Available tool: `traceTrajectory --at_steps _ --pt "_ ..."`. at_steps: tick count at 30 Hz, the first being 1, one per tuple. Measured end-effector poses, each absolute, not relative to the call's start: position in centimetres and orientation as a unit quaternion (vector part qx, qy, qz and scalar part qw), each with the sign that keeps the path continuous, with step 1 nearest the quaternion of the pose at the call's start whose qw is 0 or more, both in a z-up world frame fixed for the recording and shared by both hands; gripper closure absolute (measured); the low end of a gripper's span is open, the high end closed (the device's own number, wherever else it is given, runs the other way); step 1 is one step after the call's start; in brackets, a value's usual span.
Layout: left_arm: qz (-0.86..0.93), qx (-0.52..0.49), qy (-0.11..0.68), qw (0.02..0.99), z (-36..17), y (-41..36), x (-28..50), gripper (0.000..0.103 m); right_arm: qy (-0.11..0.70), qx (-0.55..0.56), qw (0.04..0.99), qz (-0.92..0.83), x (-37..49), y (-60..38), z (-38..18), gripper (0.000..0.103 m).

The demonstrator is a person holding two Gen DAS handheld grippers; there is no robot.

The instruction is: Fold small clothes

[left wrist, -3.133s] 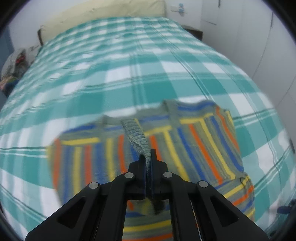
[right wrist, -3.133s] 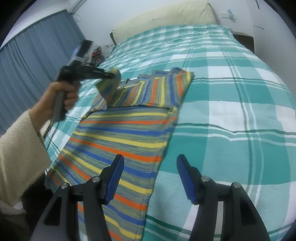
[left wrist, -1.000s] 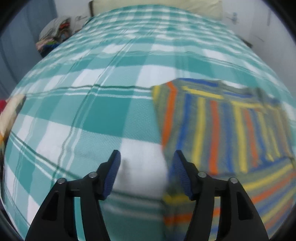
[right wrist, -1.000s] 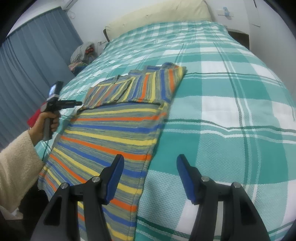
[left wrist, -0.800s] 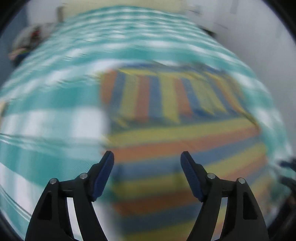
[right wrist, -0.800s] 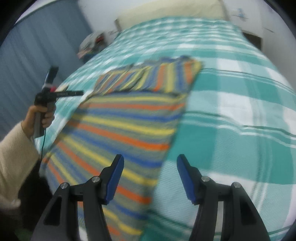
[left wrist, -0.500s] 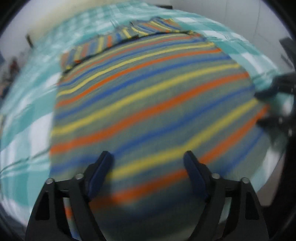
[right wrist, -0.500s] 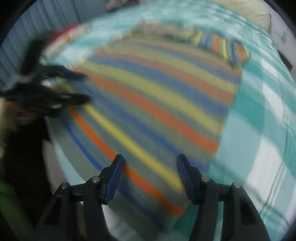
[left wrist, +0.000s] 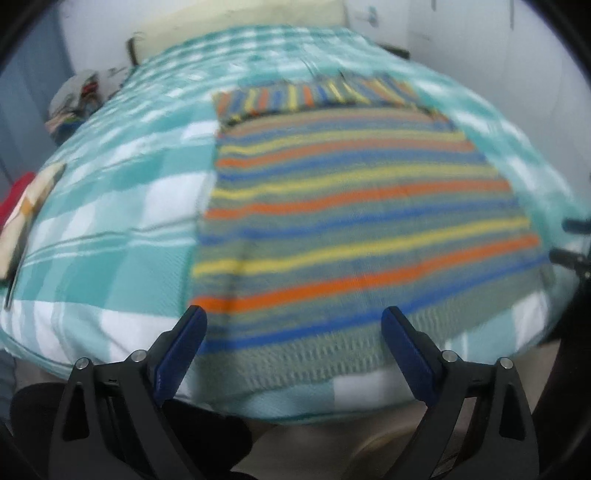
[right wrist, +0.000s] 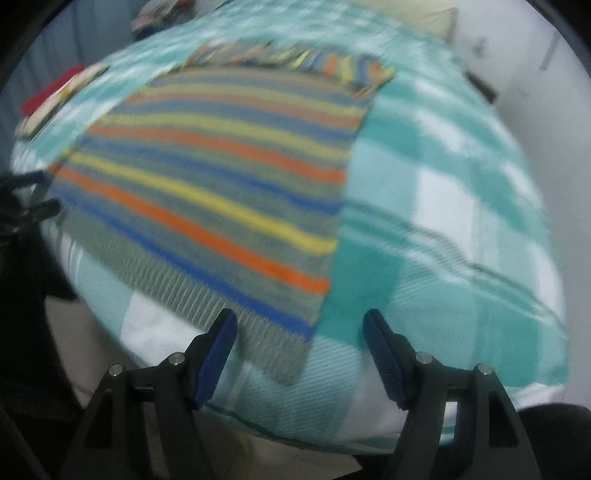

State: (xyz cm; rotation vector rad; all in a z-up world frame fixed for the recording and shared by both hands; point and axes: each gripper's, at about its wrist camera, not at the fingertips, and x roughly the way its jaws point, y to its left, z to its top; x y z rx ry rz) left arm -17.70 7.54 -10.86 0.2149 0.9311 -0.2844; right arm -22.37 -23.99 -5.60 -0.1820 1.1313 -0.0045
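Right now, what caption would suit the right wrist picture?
Open fingers of the right gripper above the near corner of a striped sweater lying flat on a teal plaid bedspread.

We're in a bedroom at home — a bed [left wrist: 122,206] fills both views, spread with a teal-and-white checked cover, a pale pillow [left wrist: 240,14] against the white wall at its head. A heap of clothes [left wrist: 74,99] sits beside it near a grey-blue curtain [right wrist: 62,40], and a striped knitted sweater [left wrist: 354,206] lies flat on the cover.
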Motion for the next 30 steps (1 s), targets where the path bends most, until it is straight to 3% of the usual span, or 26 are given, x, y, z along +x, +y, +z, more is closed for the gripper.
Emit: traceTrajectory --at_steps 3,30 --pt "-0.122 0.075 0.428 0.892 -9.6 8.1 -16.8 0.007 0.509 -0.100 0.854 -0.046 -21.7 -24.5 -4.0 0.023" --pt "-0.101 0.090 0.425 0.895 -9.4 7.4 -16.8 0.007 0.472 -0.113 0.867 -0.114 -21.8 -26.1 -2.1 0.023"
